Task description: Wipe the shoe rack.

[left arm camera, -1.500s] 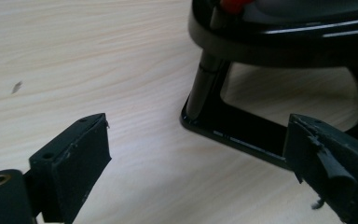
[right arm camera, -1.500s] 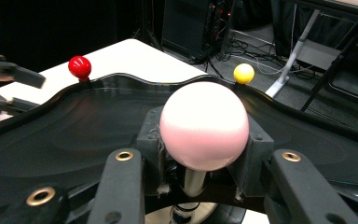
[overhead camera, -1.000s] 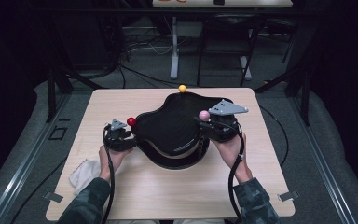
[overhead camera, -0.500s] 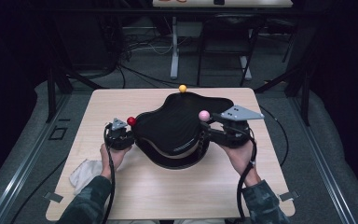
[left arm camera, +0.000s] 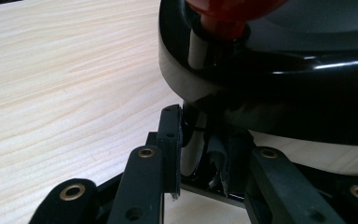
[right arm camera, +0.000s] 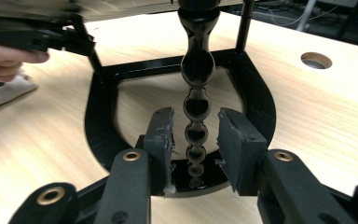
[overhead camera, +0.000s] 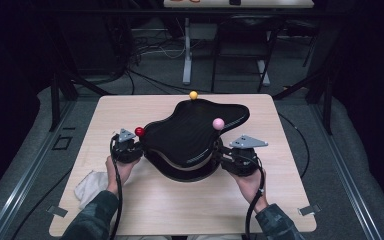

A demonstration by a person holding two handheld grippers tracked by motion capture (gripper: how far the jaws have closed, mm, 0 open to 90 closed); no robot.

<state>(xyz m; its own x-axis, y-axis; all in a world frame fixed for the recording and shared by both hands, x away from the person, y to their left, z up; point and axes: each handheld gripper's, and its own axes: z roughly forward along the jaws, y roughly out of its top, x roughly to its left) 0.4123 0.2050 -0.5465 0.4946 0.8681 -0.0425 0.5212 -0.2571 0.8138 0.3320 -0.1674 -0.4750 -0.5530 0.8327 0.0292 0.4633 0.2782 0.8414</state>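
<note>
Wooden table (overhead camera: 130, 115) carrying, at its centre, a glossy black curved-top stand (overhead camera: 190, 132) on a U-shaped base (right arm camera: 256, 100). White cloth (overhead camera: 91, 184) lies at seven o'clock of the stand. Left gripper (overhead camera: 128, 150), at nine o'clock, has its jaws clenched on the stand's rim, its pads (left arm camera: 170, 140) pressing the black edge. Right gripper (overhead camera: 227, 159), at four o'clock, has been closing; its jaws flank a beaded black post (right arm camera: 196, 112) with slight gaps beside the pads. Knobs: pink (overhead camera: 218, 123), red (overhead camera: 139, 131), and yellow (overhead camera: 193, 94) at twelve o'clock.
</note>
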